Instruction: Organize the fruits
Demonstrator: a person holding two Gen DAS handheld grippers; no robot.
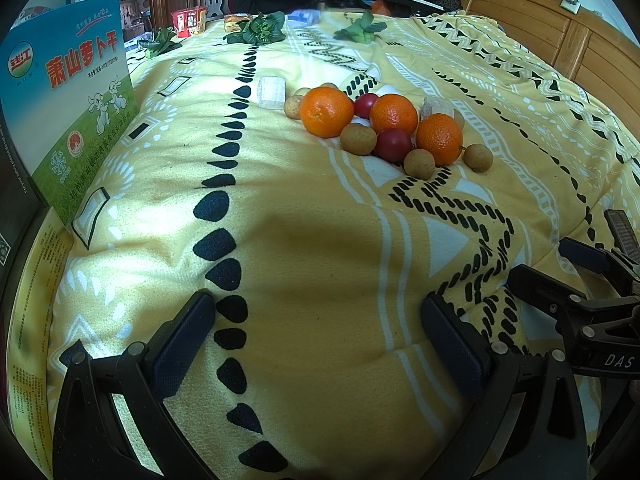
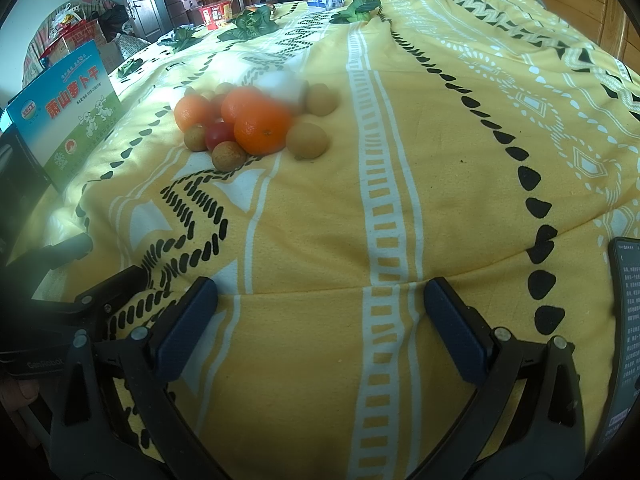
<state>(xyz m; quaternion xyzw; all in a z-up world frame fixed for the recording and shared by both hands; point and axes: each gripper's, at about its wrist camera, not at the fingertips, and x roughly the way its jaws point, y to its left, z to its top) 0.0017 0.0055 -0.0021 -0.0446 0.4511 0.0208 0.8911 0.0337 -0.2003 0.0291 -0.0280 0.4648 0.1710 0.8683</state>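
Yellow quilt [image 1: 304, 240]: soft and humped, so I expect fruit to roll when nudged.
Left gripper [image 1: 316, 344]: jaws wide, empty, near the quilt's near edge.
Fruit pile [image 1: 384, 128]: mid-quilt, oranges touching tomatoes and longans; grabbing one may scatter neighbours.
Right gripper [image 2: 320, 328]: spread wide, empty.
Right view only: phone [image 2: 626, 320] at right edge.

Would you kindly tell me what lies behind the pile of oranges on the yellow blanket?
Behind the oranges sit a pale translucent block, a brownish lump, something white and small brown fruits. The pile covers whatever else lies there.
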